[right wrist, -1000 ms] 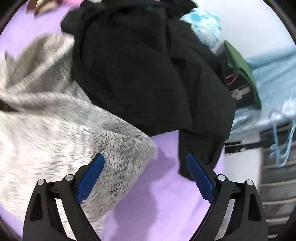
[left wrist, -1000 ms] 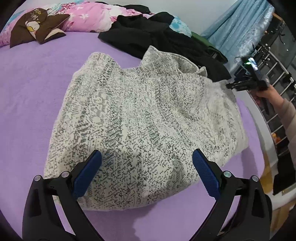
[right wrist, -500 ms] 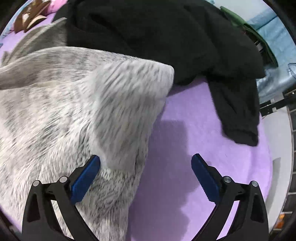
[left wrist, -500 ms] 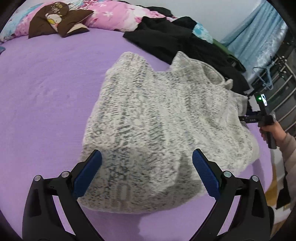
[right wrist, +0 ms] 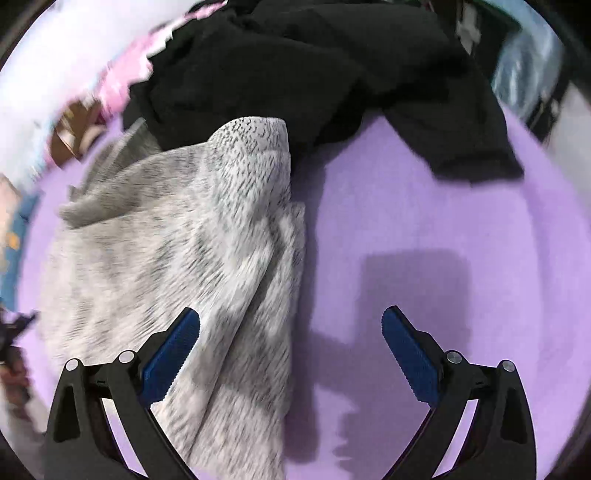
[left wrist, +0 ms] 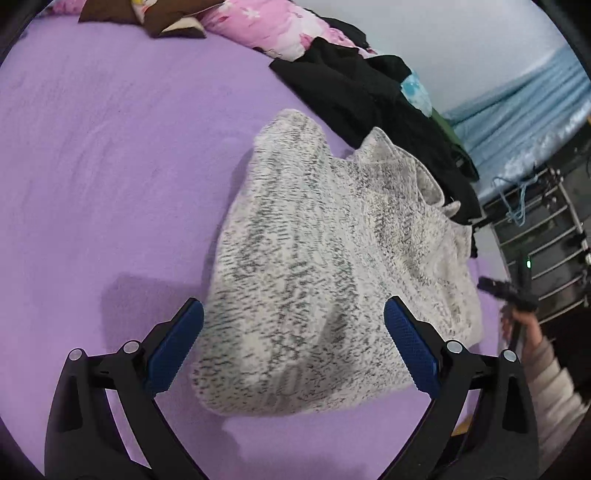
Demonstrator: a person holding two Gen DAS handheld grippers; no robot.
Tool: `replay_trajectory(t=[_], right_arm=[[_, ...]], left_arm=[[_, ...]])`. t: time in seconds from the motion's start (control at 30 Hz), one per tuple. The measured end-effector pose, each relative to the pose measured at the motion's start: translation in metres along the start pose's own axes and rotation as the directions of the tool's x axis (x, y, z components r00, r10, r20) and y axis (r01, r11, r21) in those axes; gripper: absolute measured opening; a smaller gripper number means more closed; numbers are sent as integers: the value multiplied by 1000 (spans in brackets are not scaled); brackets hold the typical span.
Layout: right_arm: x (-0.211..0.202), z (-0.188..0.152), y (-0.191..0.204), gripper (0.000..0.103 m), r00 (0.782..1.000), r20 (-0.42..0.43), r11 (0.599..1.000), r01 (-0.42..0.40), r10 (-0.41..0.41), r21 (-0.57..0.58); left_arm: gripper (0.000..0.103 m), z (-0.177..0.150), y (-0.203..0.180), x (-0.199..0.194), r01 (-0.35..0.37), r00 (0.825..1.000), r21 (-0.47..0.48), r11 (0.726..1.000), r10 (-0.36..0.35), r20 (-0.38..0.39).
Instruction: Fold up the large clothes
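Note:
A speckled grey-and-white knit garment lies bunched on the purple bed. My left gripper is open and empty, hovering over the garment's near edge. My right gripper is open and empty above the garment's right edge and the bare sheet. The right gripper also shows in the left wrist view, held in a hand beyond the garment's far right side. A black garment pile lies just behind the knit one, also seen in the right wrist view.
A pink floral pillow and a brown cushion lie at the head of the bed. A blue curtain and a metal rack stand off the bed's right side.
Both grippers have pulled back and swung; the knit garment now sits further right in the left view. The right view has turned from the black pile toward the garment's edge and bare sheet.

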State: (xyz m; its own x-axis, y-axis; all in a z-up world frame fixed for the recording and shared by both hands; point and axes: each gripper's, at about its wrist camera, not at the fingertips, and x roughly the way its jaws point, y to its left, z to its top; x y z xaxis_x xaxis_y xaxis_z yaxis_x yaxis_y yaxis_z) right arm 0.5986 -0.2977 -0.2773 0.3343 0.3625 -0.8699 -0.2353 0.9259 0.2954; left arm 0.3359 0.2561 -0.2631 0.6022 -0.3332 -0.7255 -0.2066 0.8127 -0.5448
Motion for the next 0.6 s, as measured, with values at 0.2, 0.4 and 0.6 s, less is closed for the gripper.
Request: replay_trajectory(t=[0.2, 0.4, 0.6], right_arm=[[11, -45, -8, 97, 975, -49, 970, -210, 218, 126], [33, -58, -1, 97, 940, -75, 930, -315, 334, 192], [39, -50, 3, 97, 936, -94, 932, -323, 340, 162]], left_arm=[[96, 16, 31, 7, 129, 991, -82, 988, -132, -33], [96, 43, 43, 29, 99, 992, -75, 992, -104, -69], [96, 47, 34, 47, 58, 991, -33, 998, -62, -122]])
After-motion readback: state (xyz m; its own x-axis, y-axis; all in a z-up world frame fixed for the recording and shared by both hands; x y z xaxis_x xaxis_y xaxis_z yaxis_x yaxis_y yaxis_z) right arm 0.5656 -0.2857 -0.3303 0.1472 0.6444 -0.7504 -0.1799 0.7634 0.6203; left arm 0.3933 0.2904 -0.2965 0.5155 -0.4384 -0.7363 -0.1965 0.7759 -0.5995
